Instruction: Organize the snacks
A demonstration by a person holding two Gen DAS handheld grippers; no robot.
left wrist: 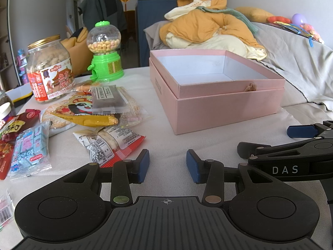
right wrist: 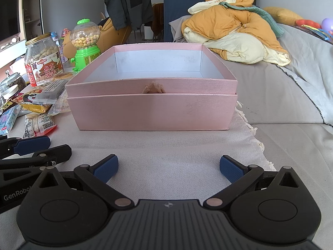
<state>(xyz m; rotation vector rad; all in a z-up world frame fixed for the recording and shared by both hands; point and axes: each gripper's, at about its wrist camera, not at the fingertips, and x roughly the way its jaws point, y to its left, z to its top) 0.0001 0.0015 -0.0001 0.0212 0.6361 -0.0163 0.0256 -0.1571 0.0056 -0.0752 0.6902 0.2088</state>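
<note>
Pink box (right wrist: pixel 152 112) sits empty, snack packets (left wrist: pixel 108 139) piled untouched beside it, while left gripper (left wrist: pixel 167 164) and right gripper (right wrist: pixel 168 167) hover spread, holding nothing.

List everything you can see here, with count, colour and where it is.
Box: one, pink, empty, centre of the cloth.
Candy dispenser: one, green, left of the box.
Peanut jar: one, clear, gold lid, far left.
Snack packets: a loose pile, count unclear, mixed colours, left of the box.
Bedding: one heap, yellow and cream, behind the box.
Left gripper: black, blue pads, open, nothing held.
Right gripper: black, blue pads, open, nothing held.
</note>
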